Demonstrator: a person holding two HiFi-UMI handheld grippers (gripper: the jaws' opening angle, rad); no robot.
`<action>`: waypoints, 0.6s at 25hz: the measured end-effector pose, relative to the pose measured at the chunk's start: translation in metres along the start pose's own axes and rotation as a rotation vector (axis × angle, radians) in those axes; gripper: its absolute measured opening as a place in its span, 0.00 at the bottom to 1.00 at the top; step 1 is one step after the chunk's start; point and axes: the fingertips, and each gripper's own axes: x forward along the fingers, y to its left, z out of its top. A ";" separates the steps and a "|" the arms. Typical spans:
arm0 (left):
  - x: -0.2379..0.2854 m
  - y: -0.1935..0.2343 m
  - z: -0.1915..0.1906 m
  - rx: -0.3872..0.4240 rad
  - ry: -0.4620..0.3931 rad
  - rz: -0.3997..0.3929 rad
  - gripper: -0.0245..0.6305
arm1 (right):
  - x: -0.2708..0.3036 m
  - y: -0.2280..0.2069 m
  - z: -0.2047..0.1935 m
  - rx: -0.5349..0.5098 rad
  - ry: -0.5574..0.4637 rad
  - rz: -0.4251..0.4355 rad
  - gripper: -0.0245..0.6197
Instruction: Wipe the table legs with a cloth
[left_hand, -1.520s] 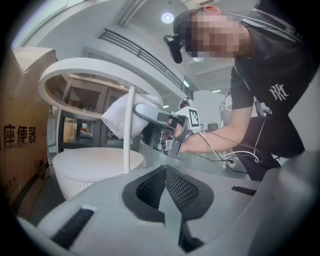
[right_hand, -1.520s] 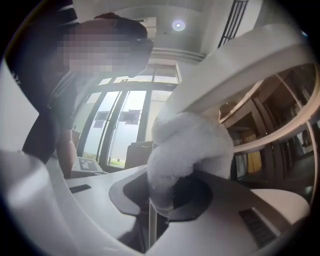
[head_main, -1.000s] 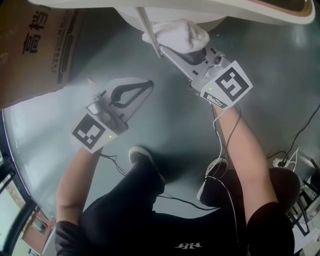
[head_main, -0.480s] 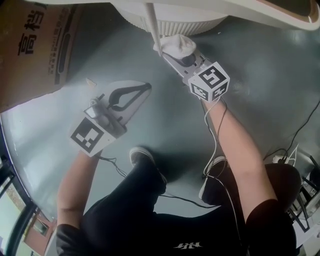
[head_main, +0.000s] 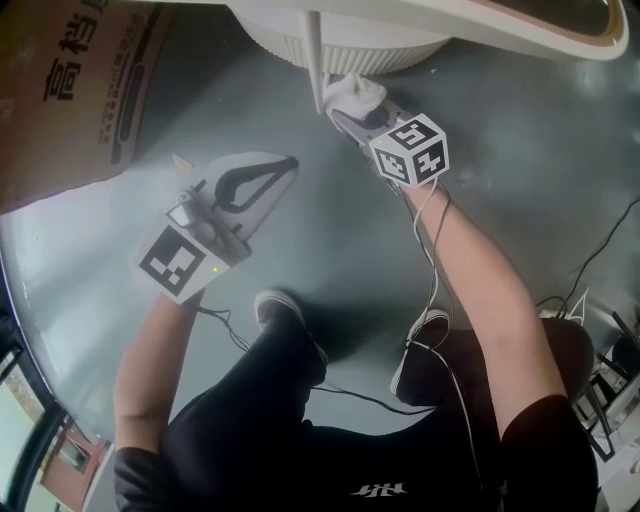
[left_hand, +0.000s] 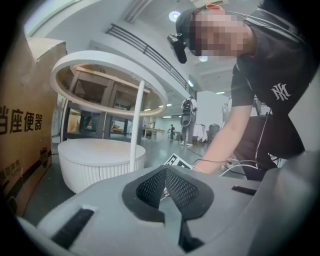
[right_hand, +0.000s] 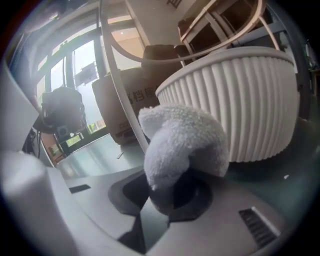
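A glossy grey floor (head_main: 330, 250) spreads beneath a round white table (head_main: 560, 35), with a cardboard box (head_main: 80, 100) at the left. The right tool (head_main: 362, 112) is clamped on a white cloth (head_main: 355, 92), which touches the thin table leg (head_main: 316, 60) low down, beside the ribbed base (head_main: 360, 50). The left tool (head_main: 283, 167) hovers well apart from them, its jaws together and holding nothing.

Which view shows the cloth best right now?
Right gripper view: the cloth fills the centre, clamped in the fingers. Head view shows it small, at the table leg; left gripper view misses it.
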 end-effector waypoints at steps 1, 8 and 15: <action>0.000 0.001 0.006 -0.015 -0.010 0.018 0.04 | -0.011 -0.001 0.003 -0.003 0.024 -0.001 0.15; -0.004 -0.003 0.024 -0.205 -0.039 0.074 0.04 | -0.104 0.051 0.041 -0.038 0.086 0.044 0.15; -0.018 -0.084 0.086 -0.262 0.142 0.022 0.04 | -0.227 0.135 0.118 -0.046 0.053 0.073 0.15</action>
